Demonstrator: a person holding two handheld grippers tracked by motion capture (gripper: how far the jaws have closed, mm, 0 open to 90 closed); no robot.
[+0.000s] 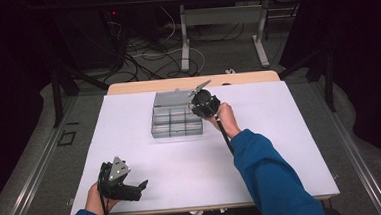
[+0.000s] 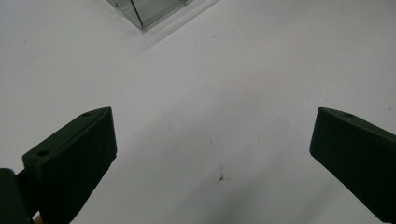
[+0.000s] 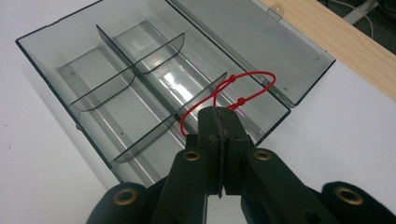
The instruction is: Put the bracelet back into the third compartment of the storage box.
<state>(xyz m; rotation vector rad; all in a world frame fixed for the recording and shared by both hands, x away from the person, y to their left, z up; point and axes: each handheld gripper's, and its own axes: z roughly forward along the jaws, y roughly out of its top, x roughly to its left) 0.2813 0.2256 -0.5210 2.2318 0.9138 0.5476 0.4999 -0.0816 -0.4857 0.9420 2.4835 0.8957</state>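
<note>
**Red cord loop pinched over open divider box**

Red knotted cord loop (image 3: pixel 233 95) is clamped in the right hand-held gripper (image 3: pixel 219 123), jaws clenched on it. The loop hangs over the near-right compartment of the smoky clear plastic divider box (image 3: pixel 56 51), close to one of the curved cross dividers; can't tell whether the cord touches the box. Two knots show on the loop. All compartments look bare. Hinged lid (image 3: pixel 243 32) is flipped open, lying flat behind the tray toward the wooden far edge (image 3: pixel 336 42) of the bench.

In the high view the right hand-held gripper (image 1: pixel 204 104) sits at the box's right rear corner, box (image 1: pixel 172 122) mid-bench on the white sheet (image 1: pixel 261 148).

Left hand-held gripper (image 1: pixel 128 184) is well apart at the near-left of the bench, jaws released wide with nothing between them, just white sheet (image 2: pixel 210 93) below. A corner of the box (image 2: pixel 147 11) shows at the top of its view.
</note>
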